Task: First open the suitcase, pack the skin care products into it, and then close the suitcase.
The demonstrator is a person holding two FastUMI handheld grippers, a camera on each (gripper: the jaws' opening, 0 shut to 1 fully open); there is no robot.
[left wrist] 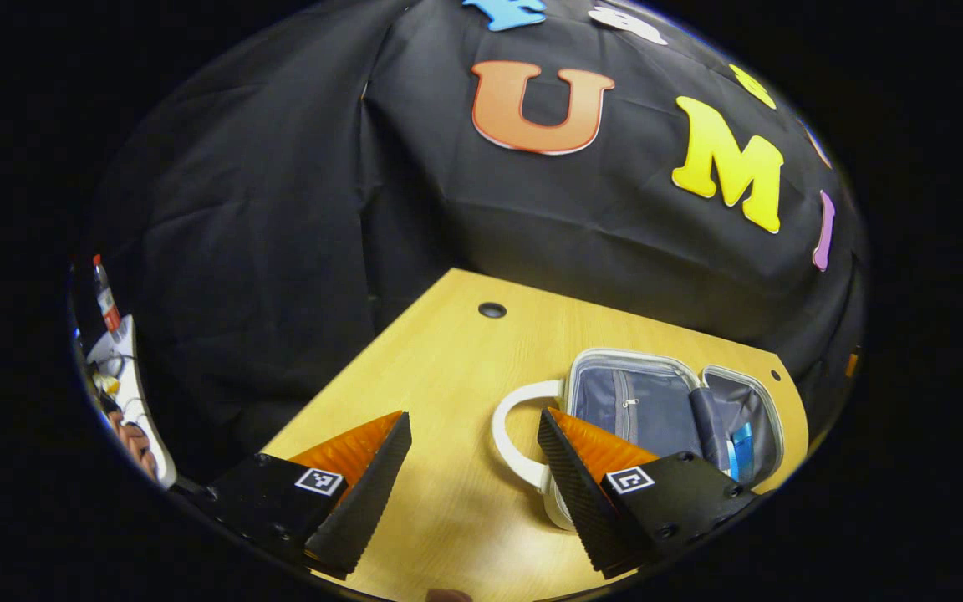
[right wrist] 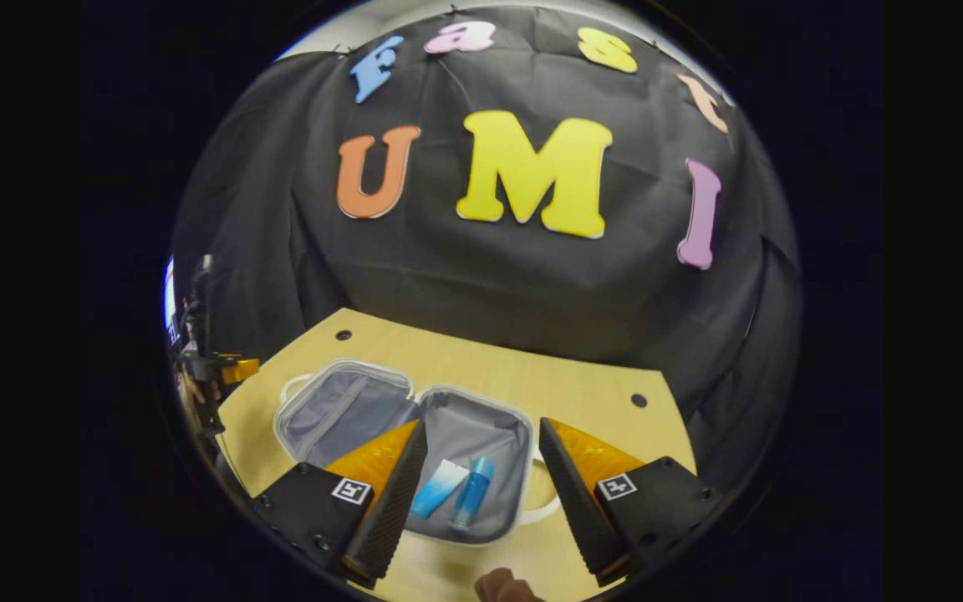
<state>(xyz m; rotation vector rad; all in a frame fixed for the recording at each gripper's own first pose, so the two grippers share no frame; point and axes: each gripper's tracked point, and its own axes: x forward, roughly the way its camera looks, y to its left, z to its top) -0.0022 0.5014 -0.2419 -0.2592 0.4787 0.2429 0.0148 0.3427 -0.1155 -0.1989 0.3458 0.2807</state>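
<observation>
A small white suitcase (right wrist: 339, 410) with grey lining lies open flat on the wooden table (right wrist: 532, 376). In its right half lie a blue-and-white tube (right wrist: 440, 487) and a blue bottle (right wrist: 473, 492). My right gripper (right wrist: 481, 481) hangs open above that half, nothing between its fingers. In the left gripper view the same suitcase (left wrist: 649, 401) sits at the right, its white handle (left wrist: 506, 418) towards me and a blue item (left wrist: 741, 443) in the far half. My left gripper (left wrist: 473, 477) is open over bare table beside the handle.
The table (left wrist: 448, 351) has round cable holes (left wrist: 491, 310) near its back edge. The black cloth wall closes off the back. At the far left of the left gripper view a cluttered white surface (left wrist: 135, 385) with a bottle (left wrist: 105, 297) stands.
</observation>
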